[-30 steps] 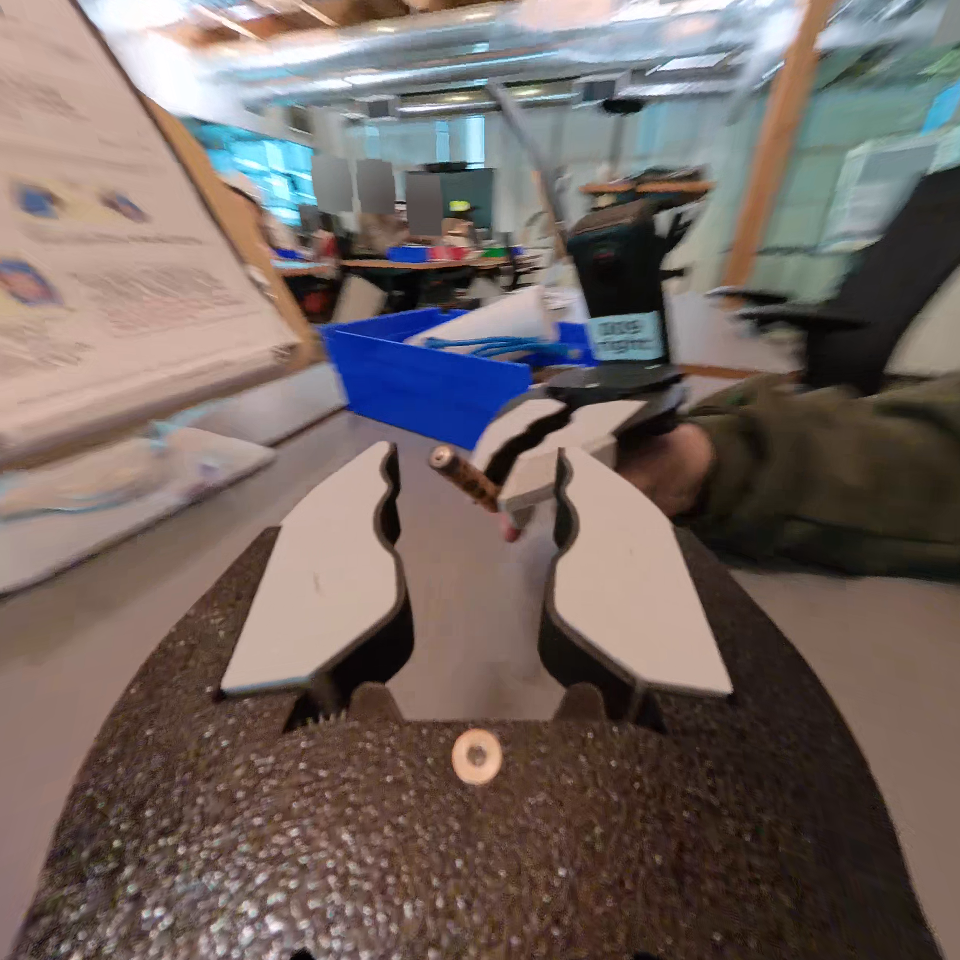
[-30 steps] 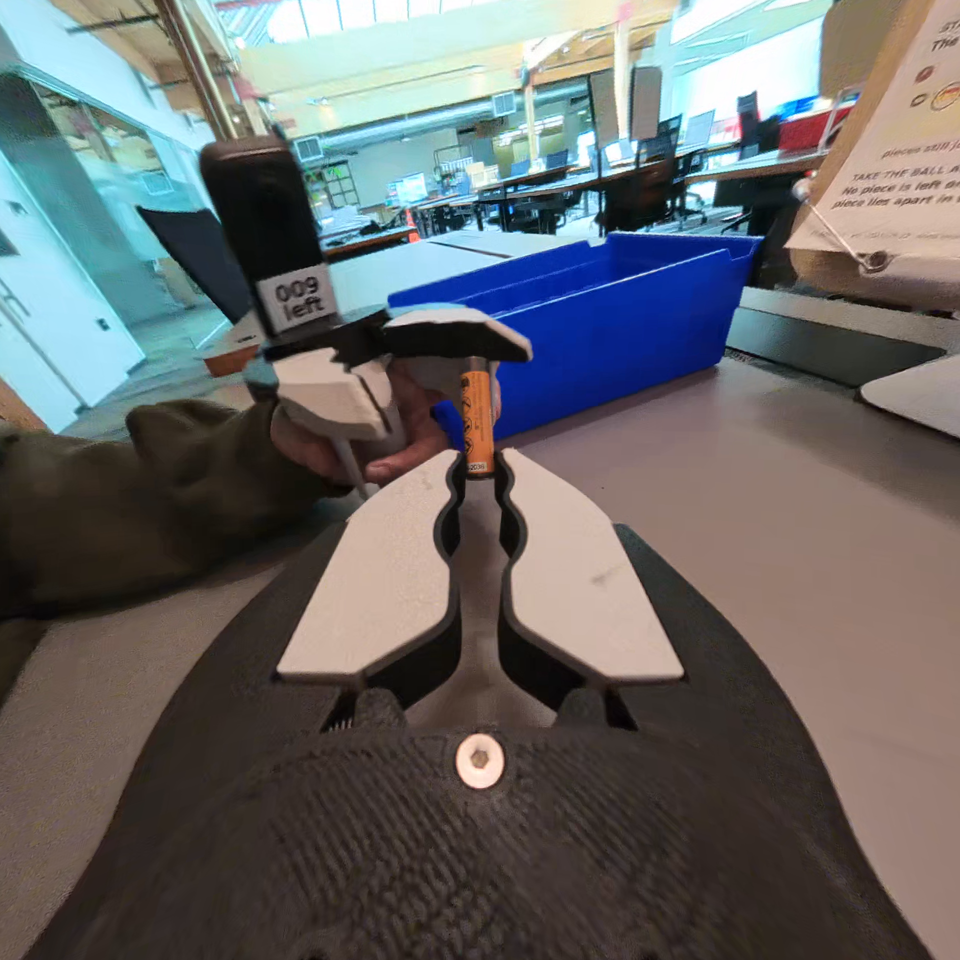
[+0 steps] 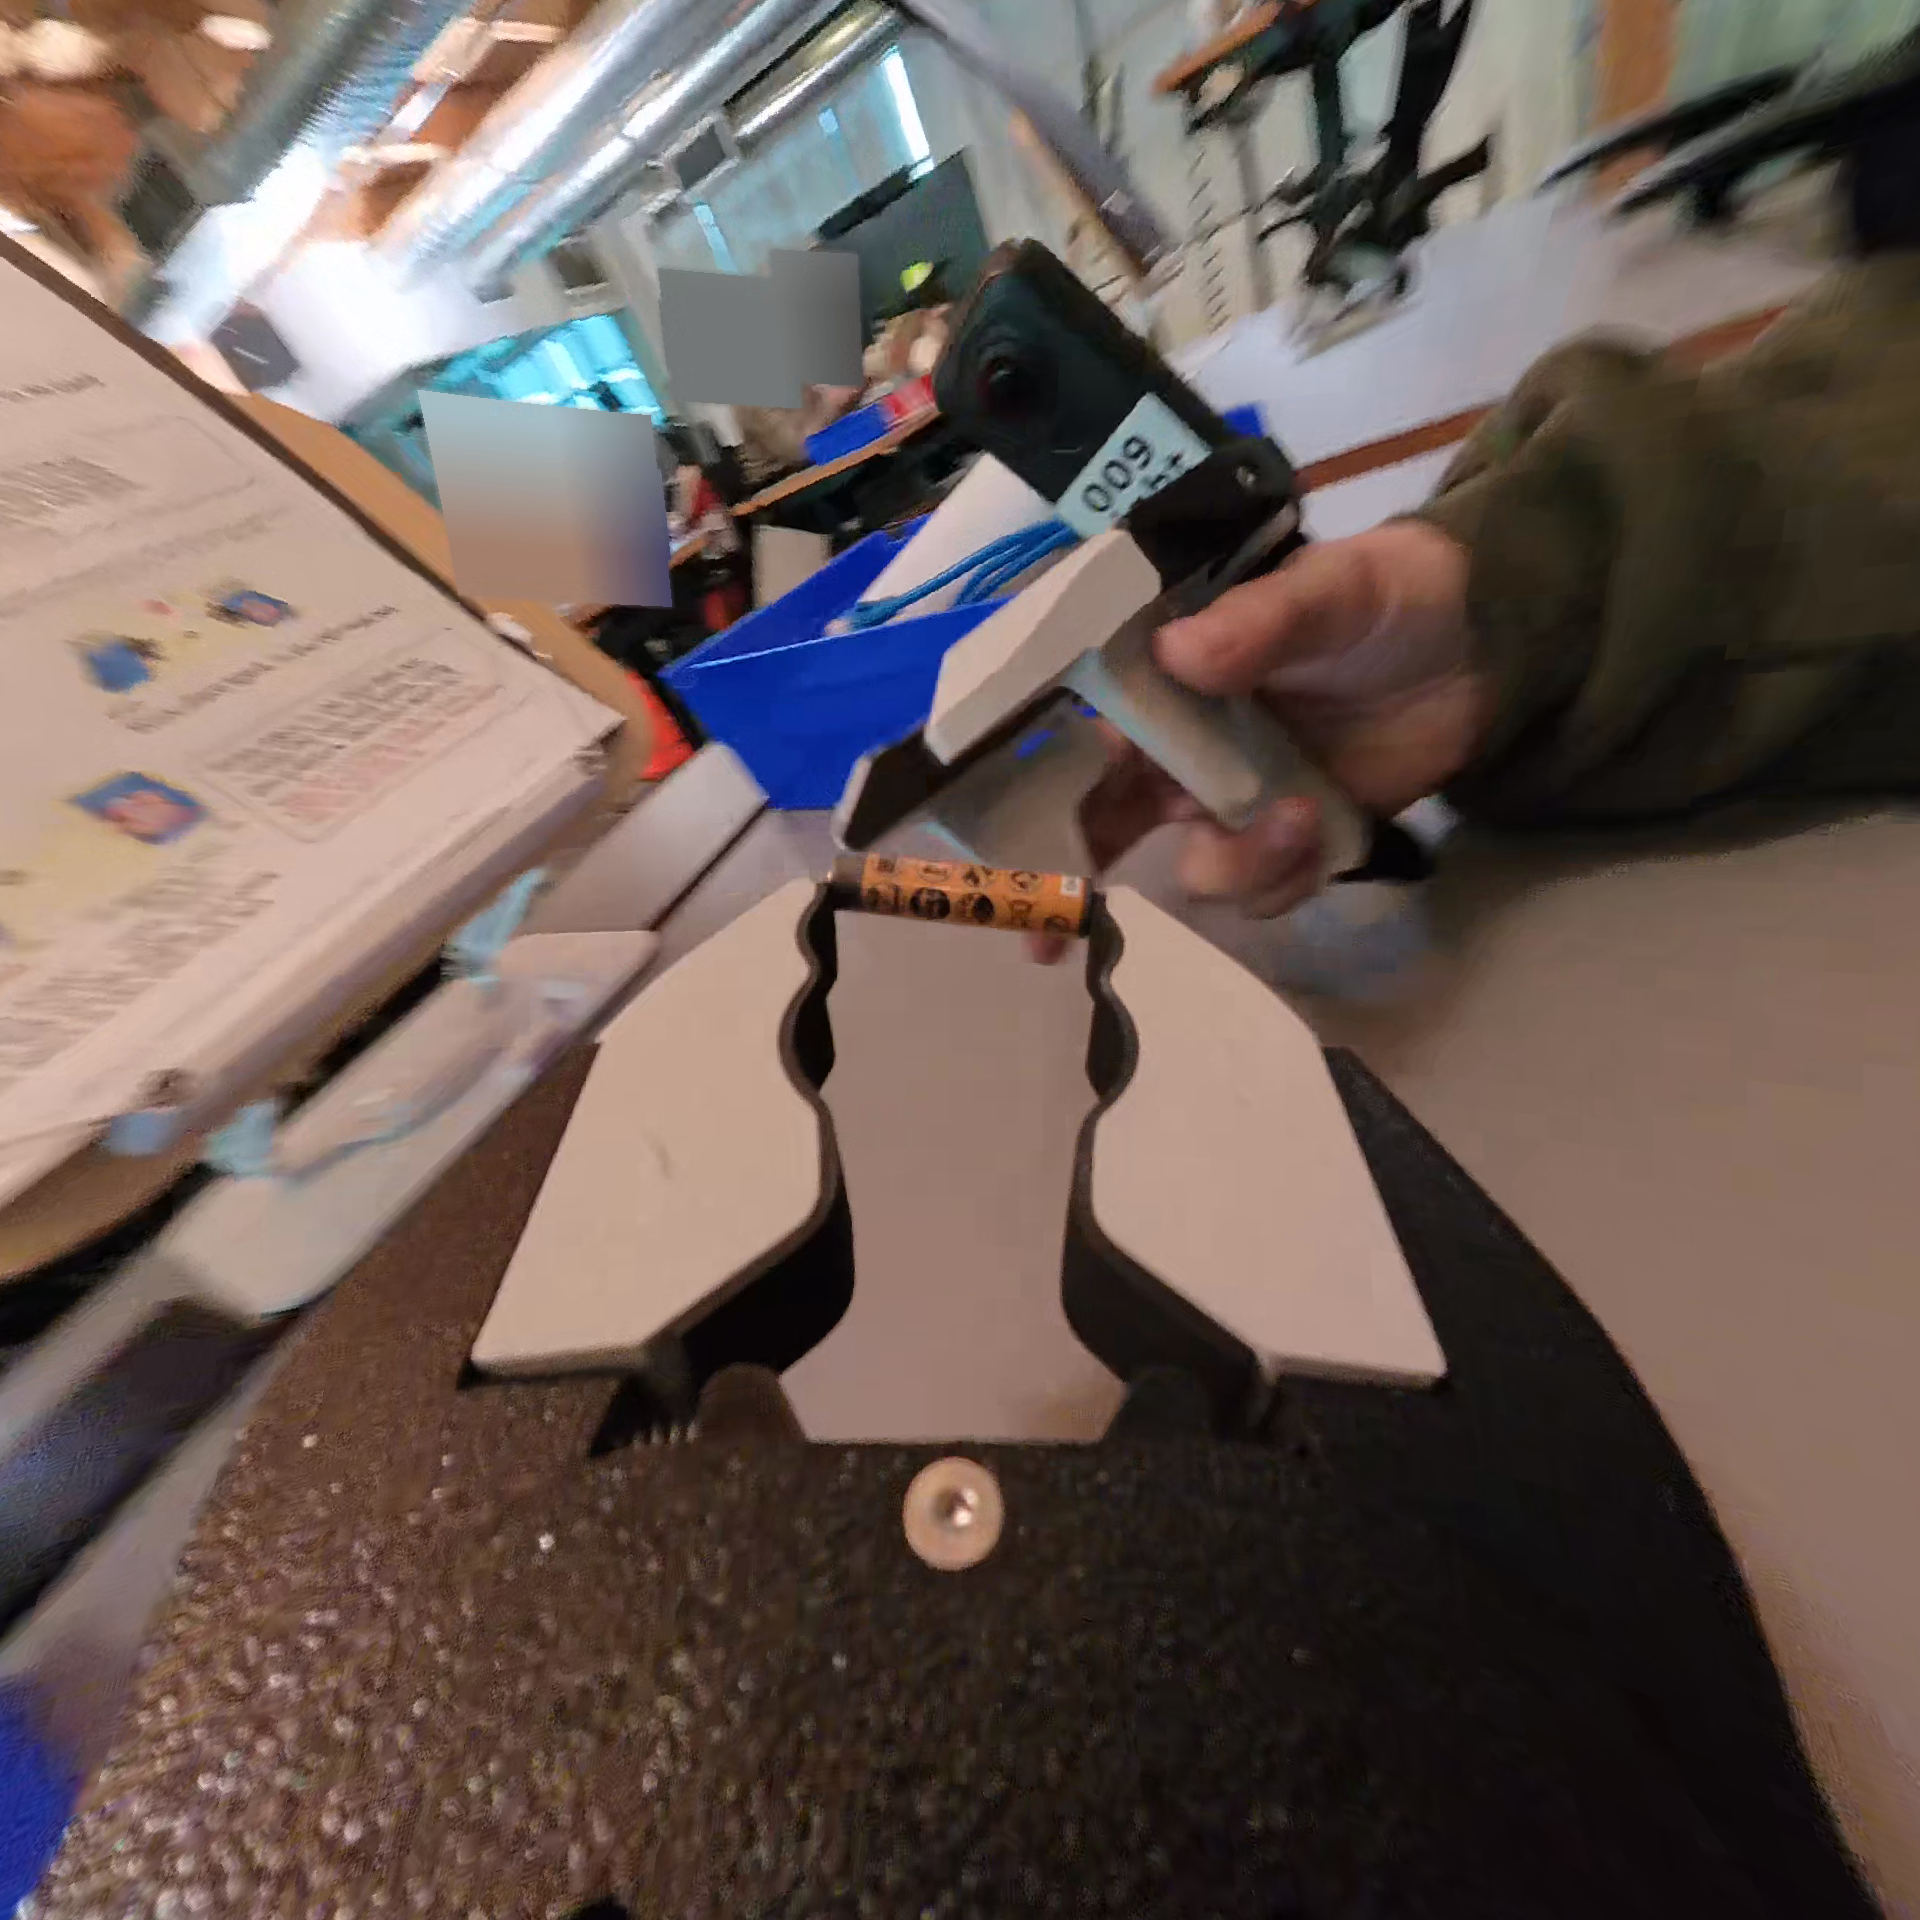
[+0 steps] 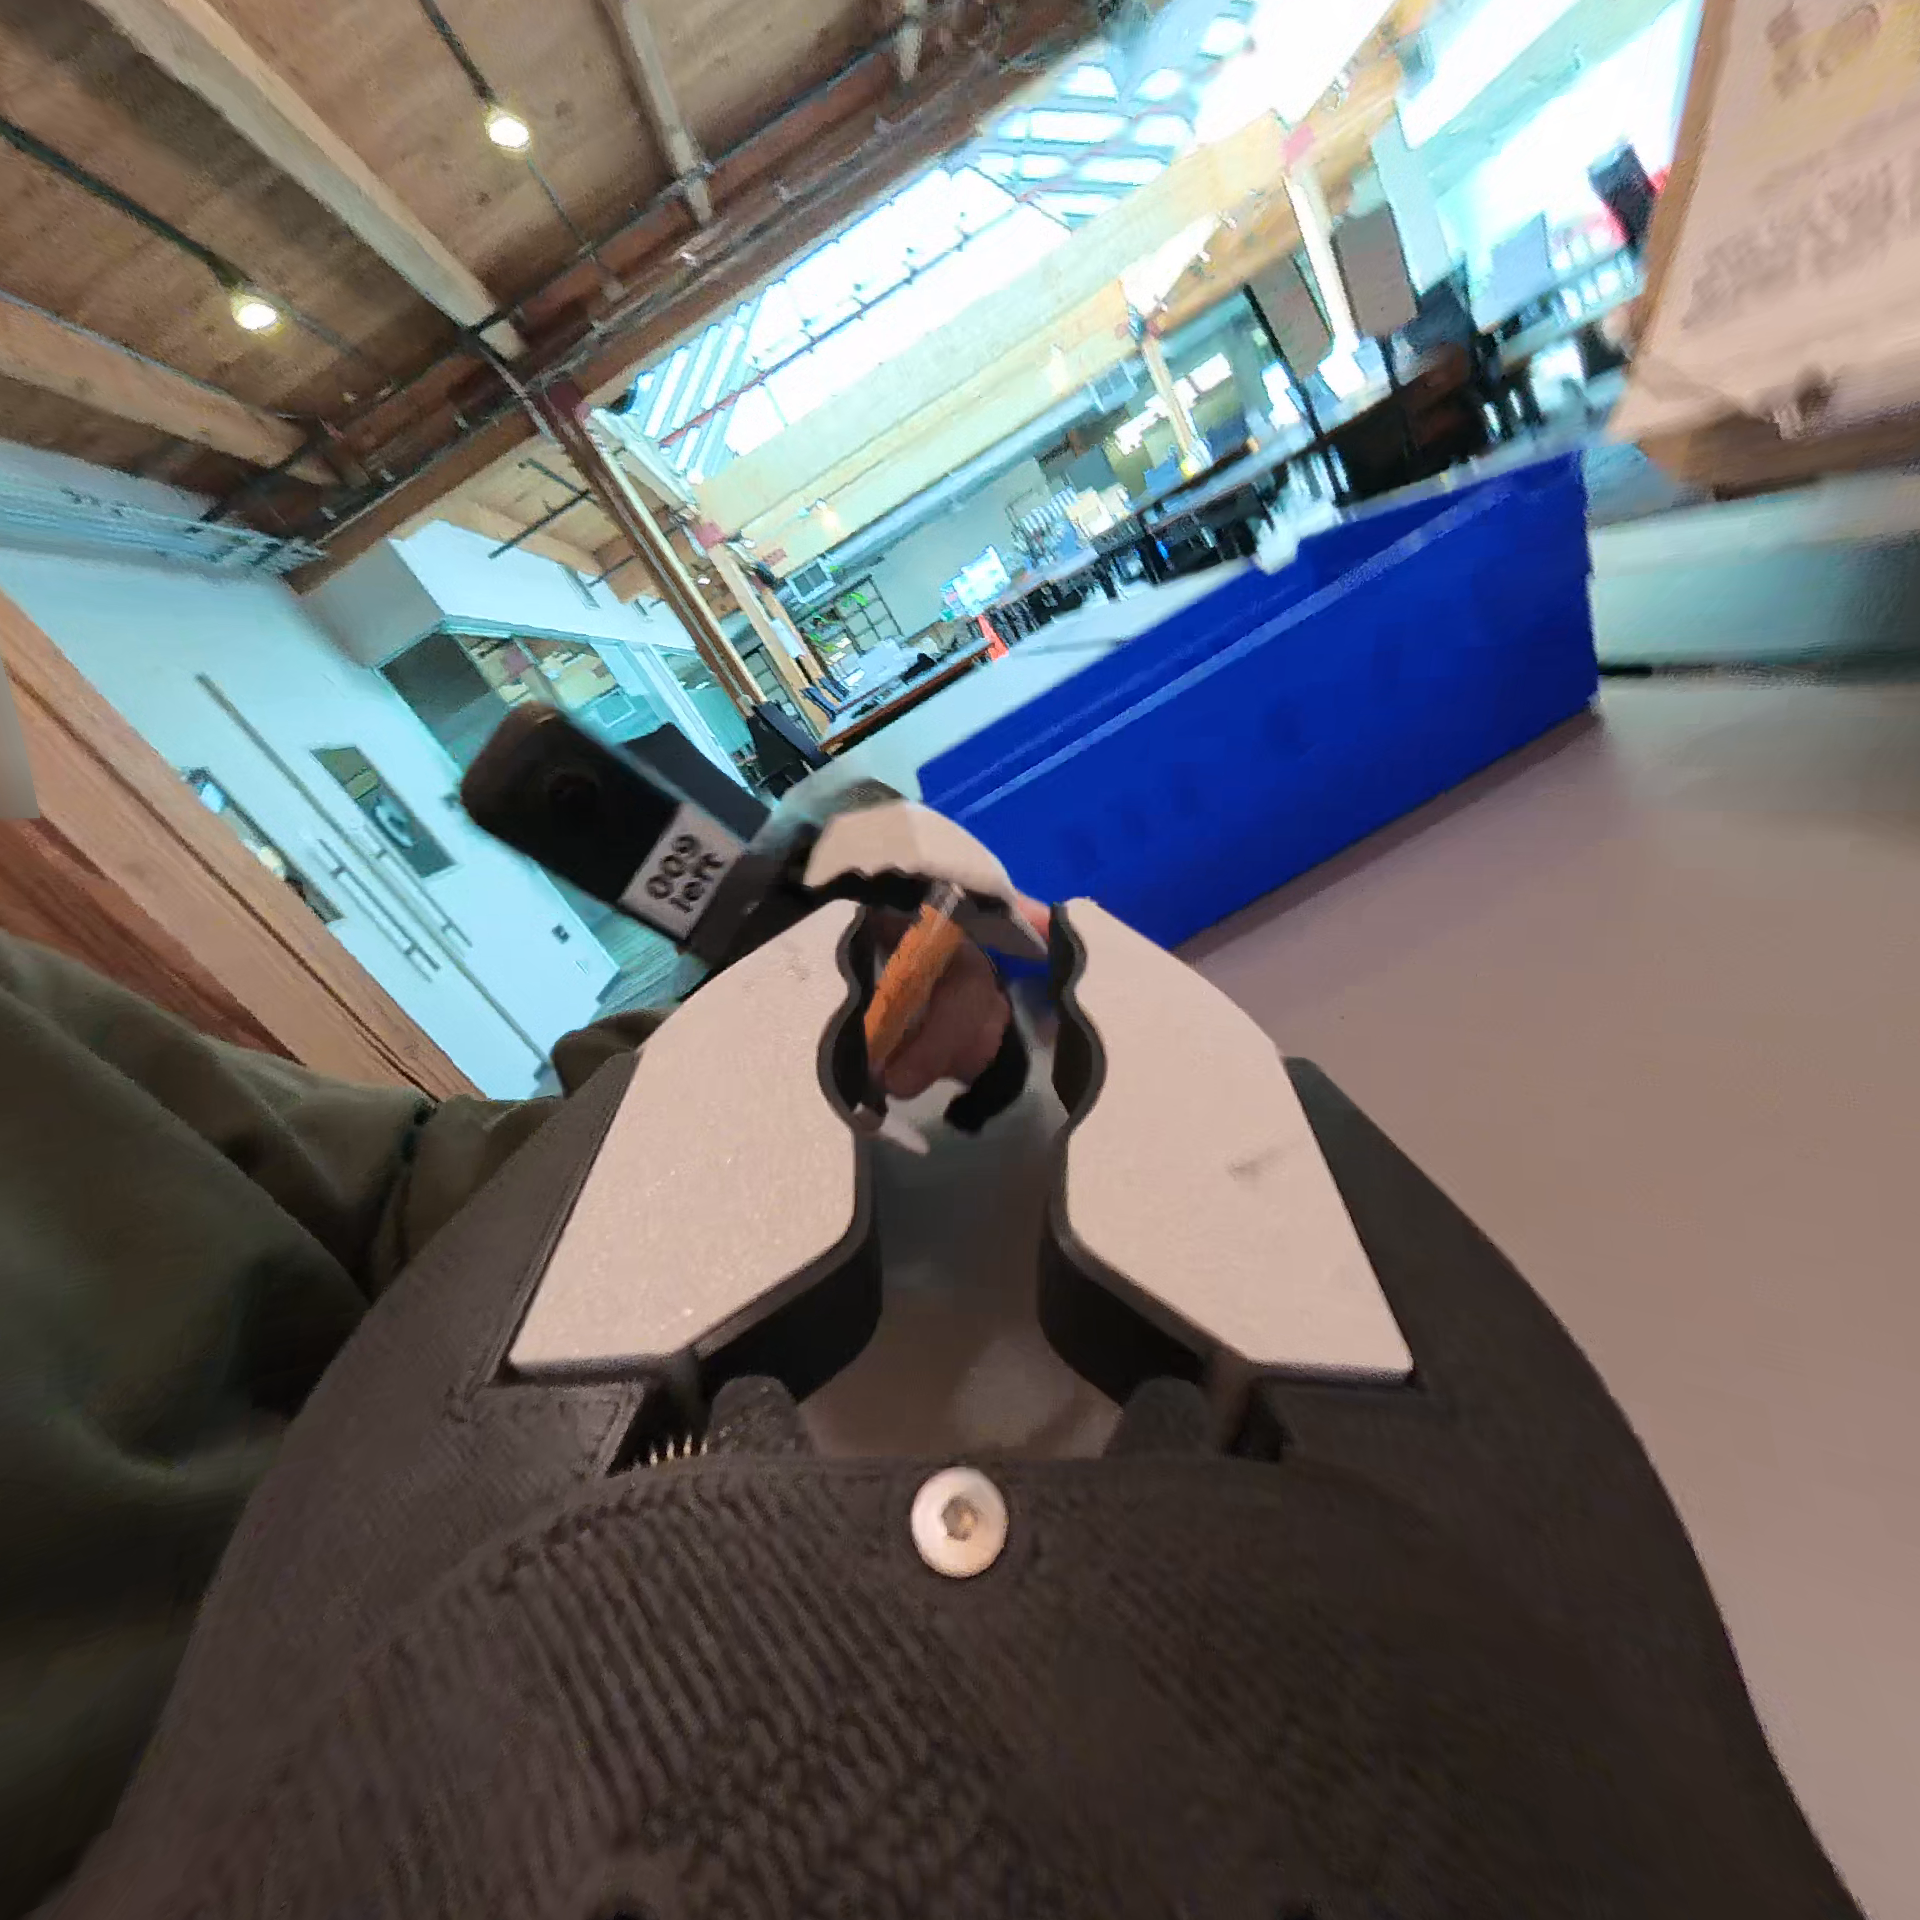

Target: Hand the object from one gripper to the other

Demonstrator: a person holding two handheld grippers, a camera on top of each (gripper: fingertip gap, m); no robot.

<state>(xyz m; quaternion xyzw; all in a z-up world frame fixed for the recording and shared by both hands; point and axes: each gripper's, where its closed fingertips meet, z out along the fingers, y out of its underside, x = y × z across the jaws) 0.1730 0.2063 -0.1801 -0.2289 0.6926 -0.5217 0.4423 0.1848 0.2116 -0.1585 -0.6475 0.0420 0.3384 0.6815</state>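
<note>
The orange battery [image 3: 961,894] lies crosswise between the fingertips of the left tool [image 3: 961,914], clamped end to end, while the right tool [image 4: 951,940], jaws apart and empty, stands just beside the battery.

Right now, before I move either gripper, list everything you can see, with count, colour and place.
Cylindrical battery: one, orange with black markings, clamped end to end between the left gripper's fingertips.
Plastic bin: one, blue, on the table behind the grippers.
Cables: a bundle, blue, inside the bin.
Printed sheet on a cardboard board: one, white on brown, propped at the table's left side.
Table: one, grey, under everything.
Left gripper: one, grey fingers, shut on the battery.
Right gripper: one, grey fingers, open, facing the battery.
Hand: holding the right gripper, olive sleeve.
</note>
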